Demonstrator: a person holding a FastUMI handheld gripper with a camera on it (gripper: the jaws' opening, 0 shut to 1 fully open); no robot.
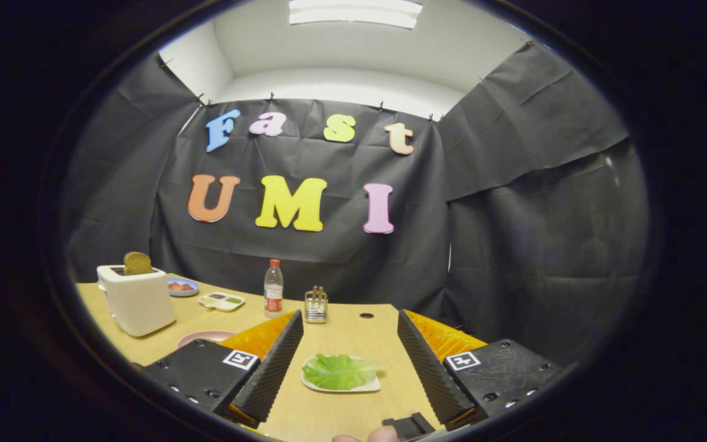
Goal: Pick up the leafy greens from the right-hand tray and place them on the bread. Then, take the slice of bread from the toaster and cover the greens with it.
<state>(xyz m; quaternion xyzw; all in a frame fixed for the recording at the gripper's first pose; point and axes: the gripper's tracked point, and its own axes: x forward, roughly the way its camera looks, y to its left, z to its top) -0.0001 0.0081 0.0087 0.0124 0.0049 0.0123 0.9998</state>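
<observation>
A green leaf of lettuce (339, 371) lies on a small white tray (370, 387) on the wooden table, between my two fingers and slightly below them. My gripper (350, 321) is open, its ribbed black fingers (274, 365) wide apart and touching nothing. A white toaster (136, 298) stands at the table's far left with a brown slice of bread (137, 263) sticking out of its top. A pink plate (204, 336) peeks out behind my left finger, in front of the toaster; what lies on it is hidden.
Beyond the fingers stand a plastic bottle with a red label (273, 288) and a small metal holder (316, 305). A blue dish (181, 286) and a white divided tray (222, 301) sit behind the toaster. The table's right edge runs just past my right finger.
</observation>
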